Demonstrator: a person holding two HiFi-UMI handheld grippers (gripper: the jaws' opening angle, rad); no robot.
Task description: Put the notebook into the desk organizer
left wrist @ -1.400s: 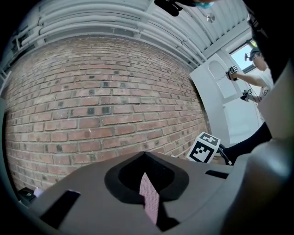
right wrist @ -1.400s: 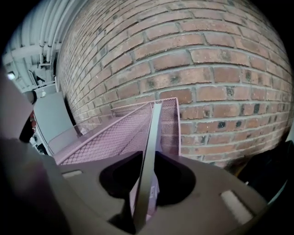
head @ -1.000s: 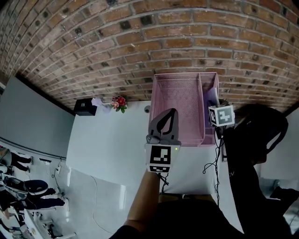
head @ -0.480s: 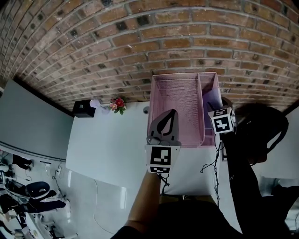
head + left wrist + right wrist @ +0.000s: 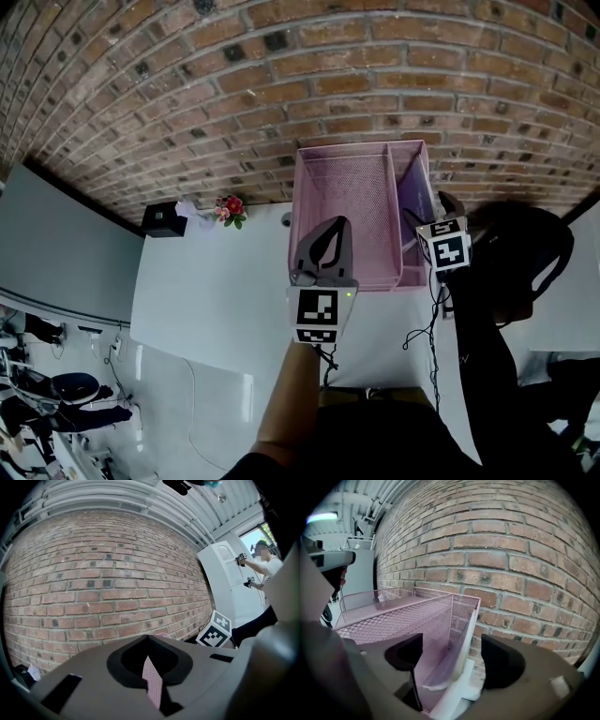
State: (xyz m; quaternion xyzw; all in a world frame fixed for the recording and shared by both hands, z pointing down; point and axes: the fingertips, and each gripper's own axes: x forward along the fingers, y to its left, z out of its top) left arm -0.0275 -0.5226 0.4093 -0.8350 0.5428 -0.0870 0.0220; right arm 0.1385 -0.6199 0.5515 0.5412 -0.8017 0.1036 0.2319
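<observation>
The left hand-held gripper [image 5: 343, 223] hovers shut and empty before the pink desk organizer [image 5: 349, 178]. The right hand-held gripper [image 5: 452, 656] has just been opening its jaws. They stand wide, pads clear of the notebook [image 5: 440, 672] upright in the organizer's narrow right compartment, so it looks released and the task nearly done.

notebook [image 5: 439, 670] (lavender) upright, in pink organizer [image 5: 349, 202]

Matt metal-mesh desk organizer [image 5: 345, 192]
</observation>
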